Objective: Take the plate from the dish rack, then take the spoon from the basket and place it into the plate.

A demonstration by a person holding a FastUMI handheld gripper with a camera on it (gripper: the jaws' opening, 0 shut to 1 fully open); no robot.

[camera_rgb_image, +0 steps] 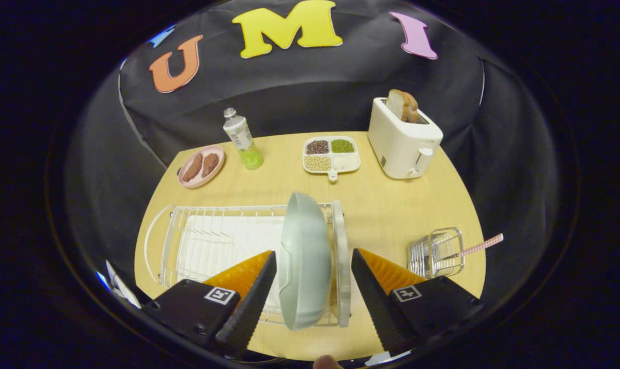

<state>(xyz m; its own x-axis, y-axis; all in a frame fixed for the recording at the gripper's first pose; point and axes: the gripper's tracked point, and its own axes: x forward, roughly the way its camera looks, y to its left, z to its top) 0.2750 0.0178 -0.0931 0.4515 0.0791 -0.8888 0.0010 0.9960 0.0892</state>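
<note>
Gripper (pixel 314 279) fingers spread open on either side of the pale green plate (pixel 304 259) standing on edge in the white dish rack (pixel 212 241), not pressing it; spoon (pixel 481 246) in wire basket (pixel 437 252) off right

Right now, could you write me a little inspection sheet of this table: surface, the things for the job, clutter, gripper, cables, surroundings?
Surface: light wooden table.
Job's things: pale green plate standing on edge in the white dish rack; spoon with a checked handle sticking out of the wire basket, beside the rack.
Clutter: pink dish with two brown pieces, bottle, divided tray of grains, white toaster with bread in it.
Gripper: gripper open, fingers either side of the plate, not pressing on it.
Cables: nothing seen.
Surroundings: black cloth booth wall behind the table.
</note>
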